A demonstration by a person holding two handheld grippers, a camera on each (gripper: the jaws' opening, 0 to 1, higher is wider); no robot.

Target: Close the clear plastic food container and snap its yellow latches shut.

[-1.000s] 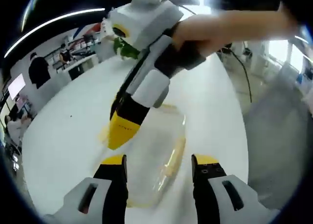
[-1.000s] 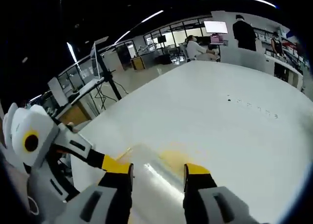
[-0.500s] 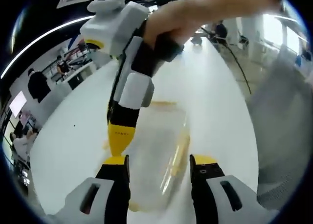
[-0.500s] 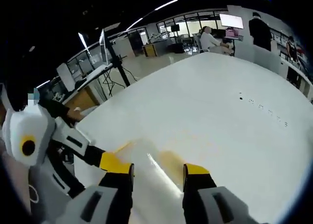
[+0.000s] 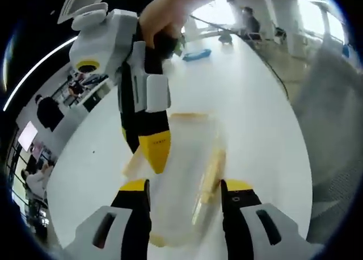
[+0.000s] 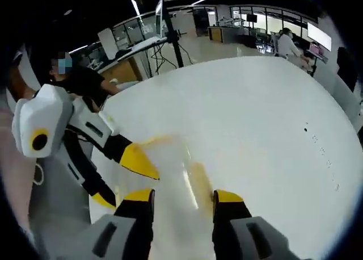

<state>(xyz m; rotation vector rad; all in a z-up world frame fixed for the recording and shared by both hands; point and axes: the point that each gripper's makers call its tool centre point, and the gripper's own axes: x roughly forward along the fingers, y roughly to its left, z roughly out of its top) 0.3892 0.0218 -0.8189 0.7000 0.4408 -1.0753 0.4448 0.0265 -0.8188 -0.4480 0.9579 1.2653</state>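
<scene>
The clear plastic container [image 5: 184, 158] lies on the white table just beyond my left gripper [image 5: 184, 187], which is open with its jaws either side of the near end. Yellow latches show at the right side [image 5: 208, 173] and at the far end [image 5: 187, 117]. My right gripper [image 5: 155, 150] comes down from the upper left, its yellow tip over the container's left edge. In the right gripper view the container [image 6: 173, 163] lies ahead of my open right gripper [image 6: 182, 196], with a yellow latch [image 6: 200, 177] near it. The left gripper [image 6: 122, 177] reaches in from the left, jaws apart.
The round white table [image 5: 255, 118] drops off to grey floor on the right. A blue object [image 5: 197, 54] lies at the table's far end. A hand [image 5: 170, 10] holds the right gripper. A seated person [image 6: 79, 81] and a tripod [image 6: 170, 33] stand beyond the table edge.
Both views have swung round. In the left gripper view the right gripper now stands steeper, its tip nearer the container's left side. The left gripper's yellow jaws reach further into the right gripper view.
</scene>
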